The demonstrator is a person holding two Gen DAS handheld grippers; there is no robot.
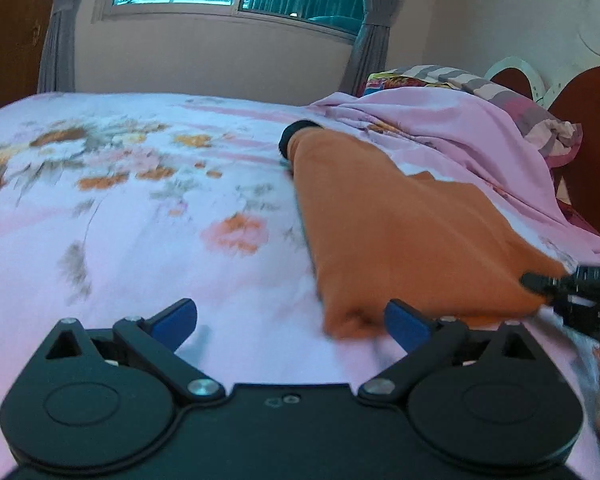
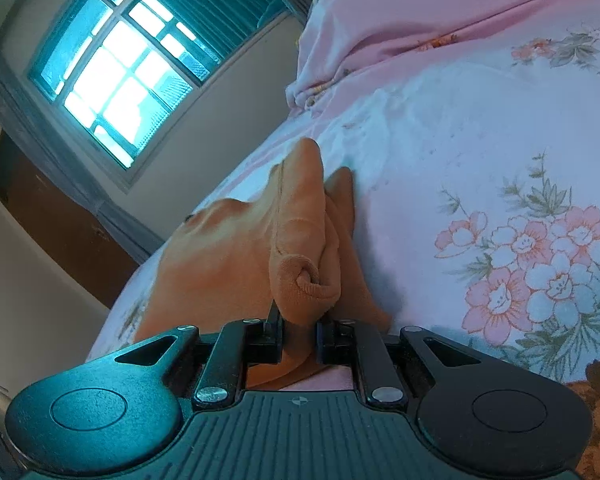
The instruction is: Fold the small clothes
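Garment: orange knit cloth with a black cuff [image 1: 400,236] lying part-folded on pink floral bedsheet [image 1: 140,208] | Left gripper [image 1: 290,320]: jaws wide apart, nothing held; near cloth's corner | Right gripper [image 2: 300,320]: jaws pinched tight on a bunched edge of the cloth

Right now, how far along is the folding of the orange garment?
Partly done. Done: the orange garment lies on the floral bedsheet as a long doubled strip with a straight near edge. In hand: the right gripper is shut on a bunched corner of it, while the left gripper stands open and empty beside its near end. Left: it is still long, so probably another fold across its length, then releasing it.
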